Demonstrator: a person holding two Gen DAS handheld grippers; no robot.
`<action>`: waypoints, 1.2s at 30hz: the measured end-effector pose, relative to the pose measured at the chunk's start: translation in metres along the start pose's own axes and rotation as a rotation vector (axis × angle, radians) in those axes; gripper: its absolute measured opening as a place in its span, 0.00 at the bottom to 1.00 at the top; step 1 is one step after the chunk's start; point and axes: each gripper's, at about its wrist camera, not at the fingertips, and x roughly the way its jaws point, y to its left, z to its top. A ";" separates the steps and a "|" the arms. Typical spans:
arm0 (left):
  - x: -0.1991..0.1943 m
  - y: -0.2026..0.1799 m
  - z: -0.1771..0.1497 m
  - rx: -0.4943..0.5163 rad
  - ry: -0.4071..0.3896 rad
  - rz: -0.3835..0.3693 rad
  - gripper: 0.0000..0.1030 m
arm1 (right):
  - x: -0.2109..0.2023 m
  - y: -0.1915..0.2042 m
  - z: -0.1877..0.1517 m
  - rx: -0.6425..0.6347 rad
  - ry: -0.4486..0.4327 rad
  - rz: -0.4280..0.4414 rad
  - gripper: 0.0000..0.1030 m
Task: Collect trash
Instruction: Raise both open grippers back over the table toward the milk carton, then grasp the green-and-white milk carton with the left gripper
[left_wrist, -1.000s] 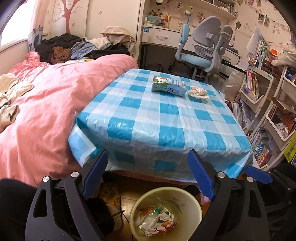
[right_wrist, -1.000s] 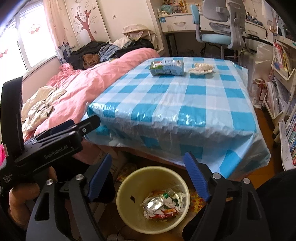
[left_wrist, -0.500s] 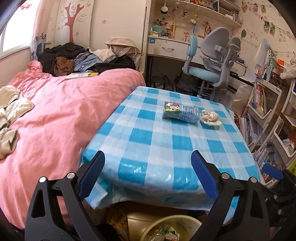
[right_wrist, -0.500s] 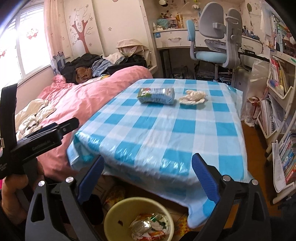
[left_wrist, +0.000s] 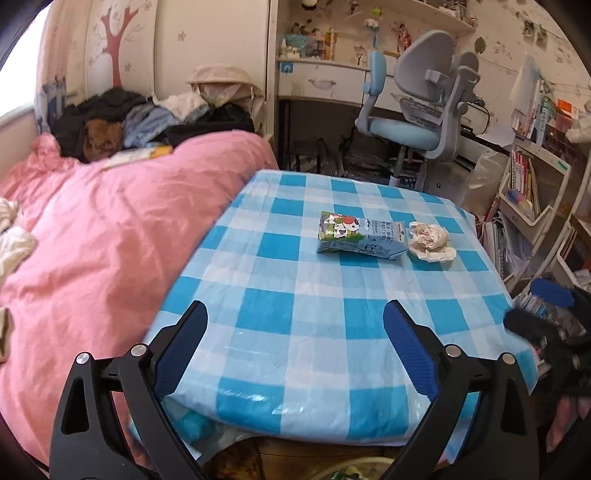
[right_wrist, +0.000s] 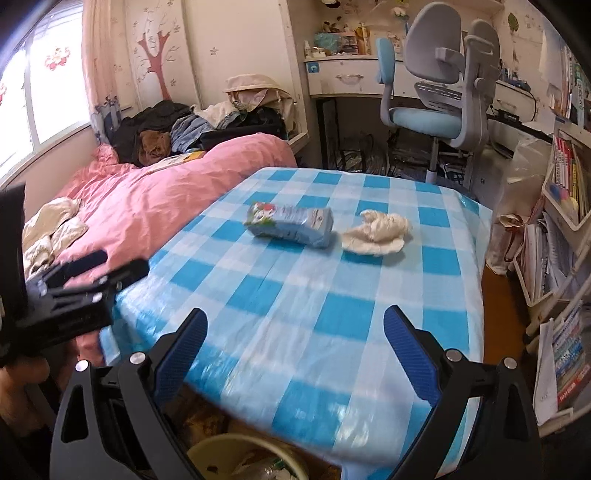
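both claws, left claw (left_wrist: 293, 347) and right claw (right_wrist: 293, 349), wide and empty at frame bottom, carton (left_wrist: 360, 236) and crumpled tissue (left_wrist: 431, 242) touching on checkered tabletop (left_wrist: 295, 295) at centre right.

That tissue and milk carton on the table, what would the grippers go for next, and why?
Probably the right gripper reaches forward to the crumpled tissue. It lies on the right of the table, beside the carton. Both grippers are open and empty, and the bin below already holds trash.
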 end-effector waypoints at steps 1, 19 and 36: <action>0.007 0.000 0.002 -0.009 0.011 -0.004 0.90 | 0.006 0.000 0.006 -0.017 0.000 -0.014 0.89; 0.135 -0.003 0.042 -0.258 0.221 -0.206 0.90 | 0.185 -0.037 0.100 -0.337 0.205 -0.224 0.89; 0.180 0.038 0.050 -0.387 0.343 -0.108 0.90 | 0.098 -0.070 0.077 -0.078 0.079 -0.023 0.89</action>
